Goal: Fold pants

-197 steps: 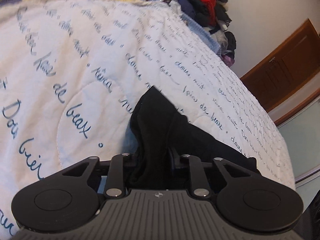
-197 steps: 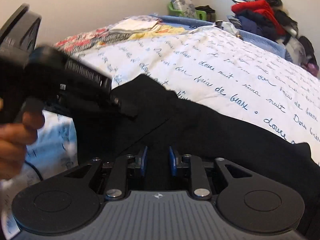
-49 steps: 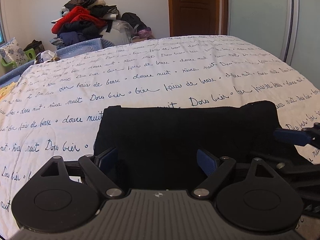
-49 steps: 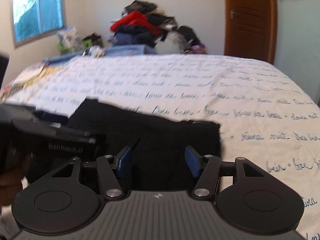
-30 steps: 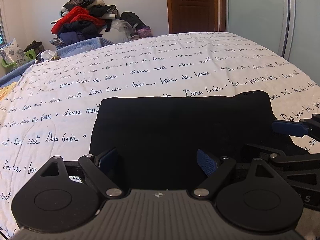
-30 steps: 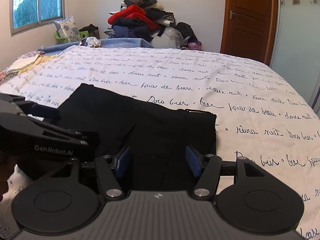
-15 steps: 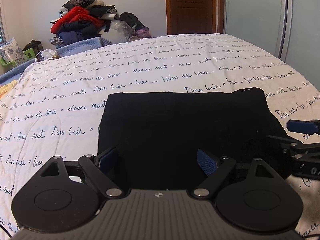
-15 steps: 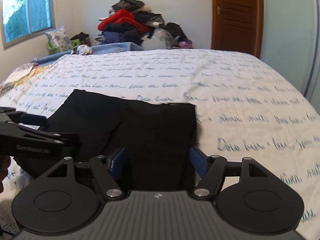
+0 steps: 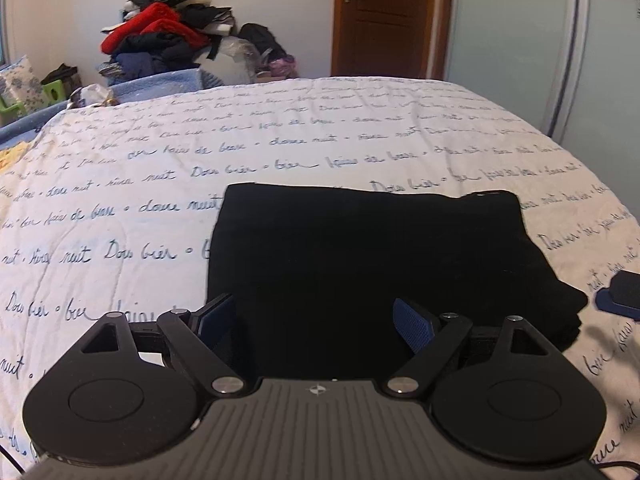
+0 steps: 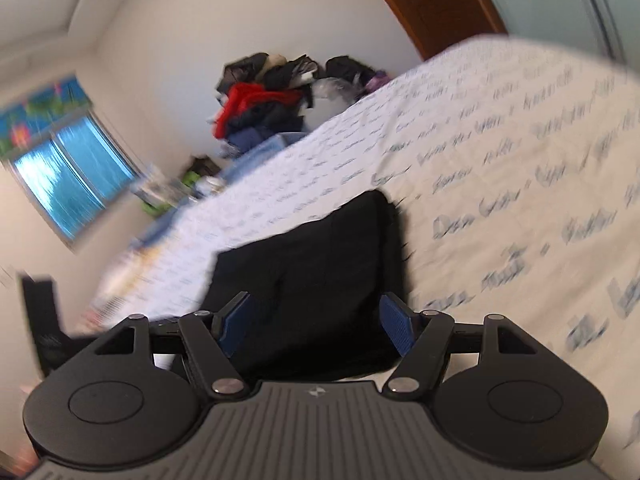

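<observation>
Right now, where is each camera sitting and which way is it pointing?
Left wrist: on the left gripper, level, low over the folded black pants on the bed, facing the door; own open fingers show.
Right wrist: on the right gripper, tilted and blurred, facing the window; own open fingers show.
Shared: pants, bed, clothes pile.

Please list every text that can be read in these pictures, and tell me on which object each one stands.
"douce nuit": blue handwriting printed on the white bedspread, repeated in rows.
"fais de beaux": same bedspread; I read this less surely.
"Dors bien": same bedspread, also less sure.
Far rows in the left wrist view: too small to read.
Right wrist view: bedspread print too blurred to read.
Black folded pants: no text visible.
Left tool: only a small emblem, no words.
</observation>
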